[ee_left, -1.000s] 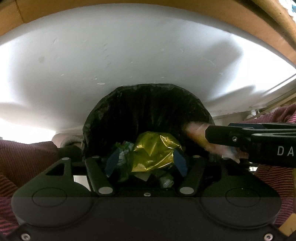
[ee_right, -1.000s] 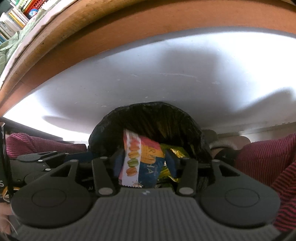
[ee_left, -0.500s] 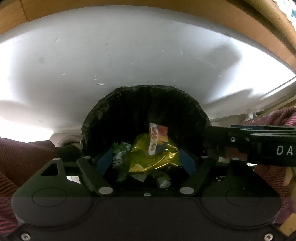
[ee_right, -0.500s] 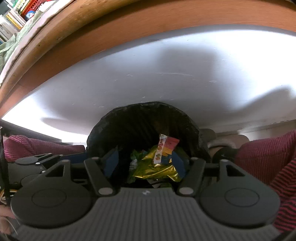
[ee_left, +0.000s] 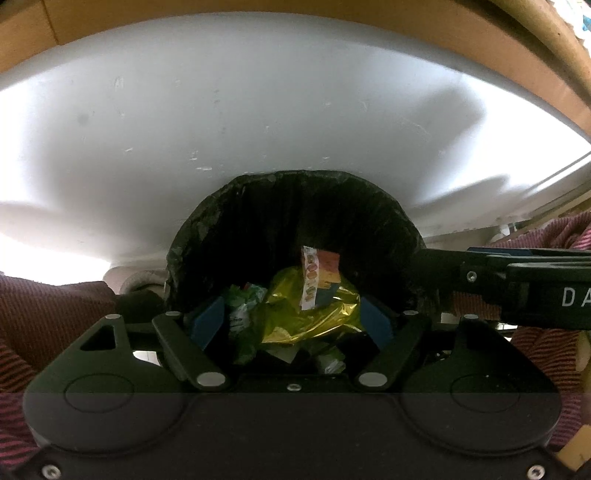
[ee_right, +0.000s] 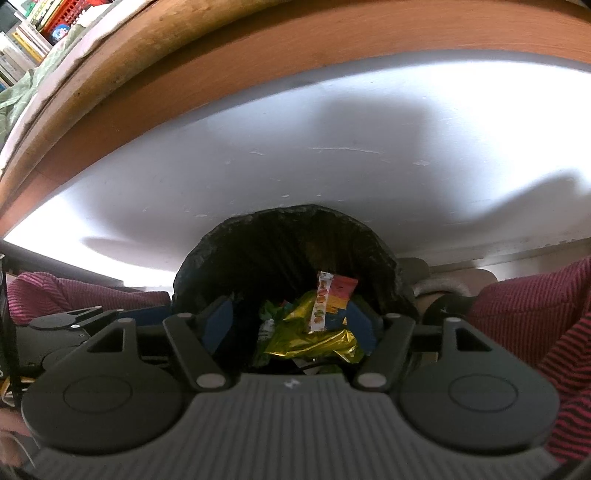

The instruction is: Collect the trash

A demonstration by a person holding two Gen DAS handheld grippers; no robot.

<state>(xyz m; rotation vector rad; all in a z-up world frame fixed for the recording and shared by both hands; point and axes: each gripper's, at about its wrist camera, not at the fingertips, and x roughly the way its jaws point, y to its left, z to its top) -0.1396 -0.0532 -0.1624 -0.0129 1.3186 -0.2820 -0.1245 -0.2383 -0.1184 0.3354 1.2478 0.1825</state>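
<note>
A bin lined with a black bag [ee_left: 295, 206] [ee_right: 291, 236] stands under the table edge. Inside it a gold foil wrapper [ee_left: 310, 317] [ee_right: 314, 343] lies on green wrappers [ee_left: 240, 306]. A colourful macaron wrapper [ee_left: 319, 277] [ee_right: 332, 299] rests on top of the gold foil. My left gripper [ee_left: 291, 319] hangs open over the bin mouth, nothing between its blue pads. My right gripper [ee_right: 291, 323] is open over the same bin, empty too. The right gripper's body [ee_left: 517, 291] shows at the right of the left wrist view.
The white underside of a table [ee_left: 258, 110] [ee_right: 332, 155] with a wooden rim [ee_right: 184, 74] arches above the bin. A person's red striped trouser legs [ee_left: 55, 317] [ee_right: 535, 325] flank the bin on both sides. Books [ee_right: 33, 33] stand at the far upper left.
The right gripper opened and let go of the macaron wrapper, which dropped onto the gold foil in the bin. The left gripper's fingers spread wider. Both grippers stayed over the bin.
</note>
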